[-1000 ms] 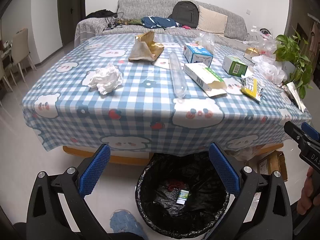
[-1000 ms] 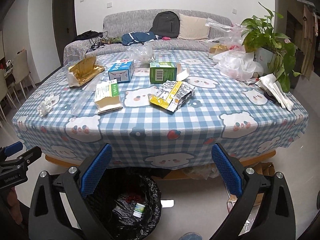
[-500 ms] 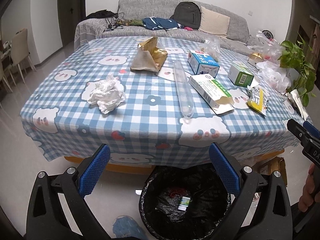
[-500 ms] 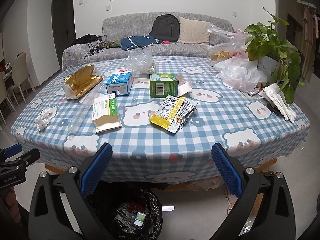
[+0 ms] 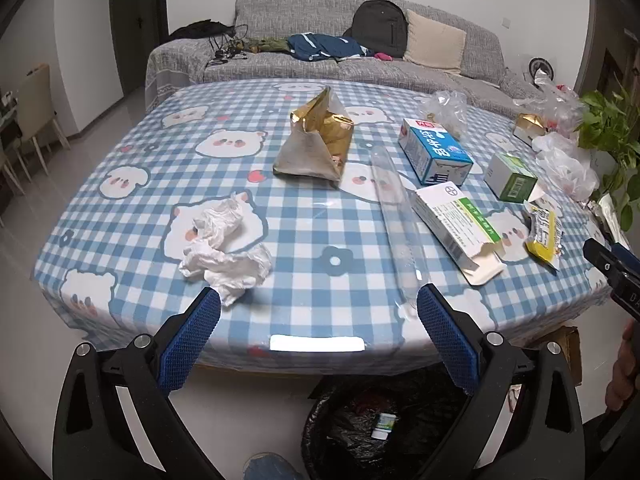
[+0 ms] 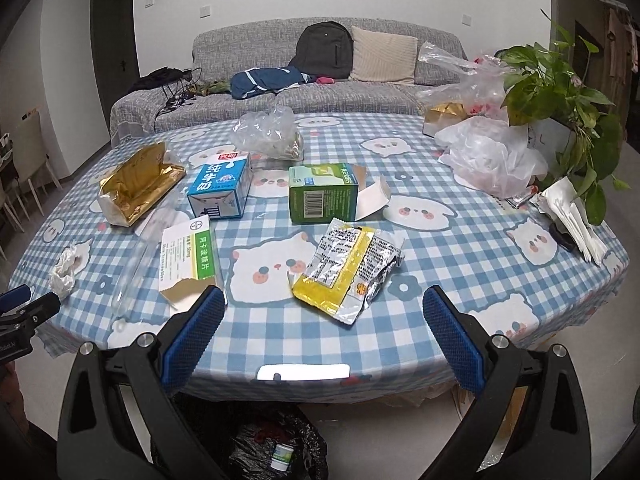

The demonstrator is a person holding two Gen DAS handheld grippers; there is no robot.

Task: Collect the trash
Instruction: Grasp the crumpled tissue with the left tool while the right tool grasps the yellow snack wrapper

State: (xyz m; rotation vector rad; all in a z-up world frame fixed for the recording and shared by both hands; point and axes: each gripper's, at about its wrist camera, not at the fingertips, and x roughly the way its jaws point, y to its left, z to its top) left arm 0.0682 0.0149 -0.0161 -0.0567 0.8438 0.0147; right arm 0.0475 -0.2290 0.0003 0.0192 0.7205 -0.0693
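A: Left wrist view, notes. Left gripper [image 5: 318,304] empty, jaws wide apart, hanging over the near edge of the desk [image 5: 304,240]. Crumpled tissue [image 5: 224,248] at about 11 o'clock, just beyond the left jaw. Clear plastic tube [image 5: 394,224] runs from 1 o'clock down to the right jaw's tip.

B: Right wrist view. Right gripper [image 6: 324,310] also empty, jaws spread. Yellow-and-silver wrapper [image 6: 346,272] lies just past the jaws at 12 o'clock. White-and-green carton [image 6: 188,260] at 11 o'clock, beside the left jaw. Green box [image 6: 322,198] and blue milk carton [image 6: 220,190] farther back, 12 and 11.

A: Step in hand, as I judge it: reaching for a fresh piece each. Nothing held.

B: Agreed. Next move for the right: forward and down, straddle the wrapper, close. It is thin and flat, so the jaws must come low to the cloth.

A: Left likely takes the tissue: soft, bulky, easy pinch.

B: Black-lined bin [image 5: 380,424] sits on the floor under the desk edge at 6 o'clock, some trash in it already.

A: Room: open cloth between items near the edge. Plant [image 6: 568,92] and loose bags [image 6: 492,156] crowd 2 o'clock.
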